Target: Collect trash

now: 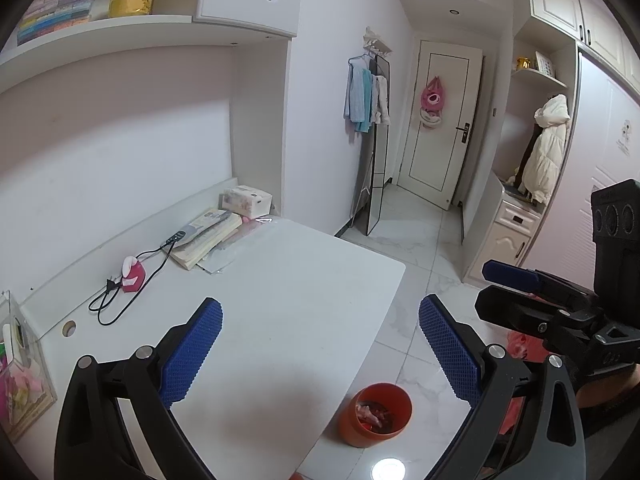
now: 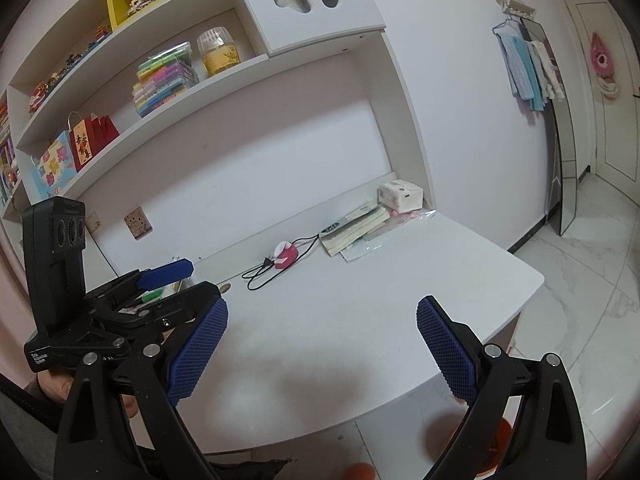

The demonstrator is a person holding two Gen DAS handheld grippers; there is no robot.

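An orange bin (image 1: pixel 376 414) stands on the floor just off the desk's near corner, with pinkish crumpled trash (image 1: pixel 374 411) inside. My left gripper (image 1: pixel 320 350) hangs open above the white desk (image 1: pixel 288 280) and the bin, with nothing between its blue pads. To its right is my right gripper (image 1: pixel 505 290), over the floor. In the right wrist view my right gripper (image 2: pixel 322 350) is open and empty above the desk (image 2: pixel 360 300). The bin (image 2: pixel 502 438) shows only partly behind its right finger. My left gripper (image 2: pixel 180 284) is at the left.
At the desk's back lie a tissue pack (image 1: pixel 246 200), a stack of books (image 1: pixel 208 238) and a pink gadget (image 1: pixel 133 274) with a black cable. A clear organiser (image 1: pixel 20 372) stands at the left edge. Something red-pink (image 1: pixel 520 346) lies on the floor behind the right gripper. Marble floor runs to a door (image 1: pixel 440 120).
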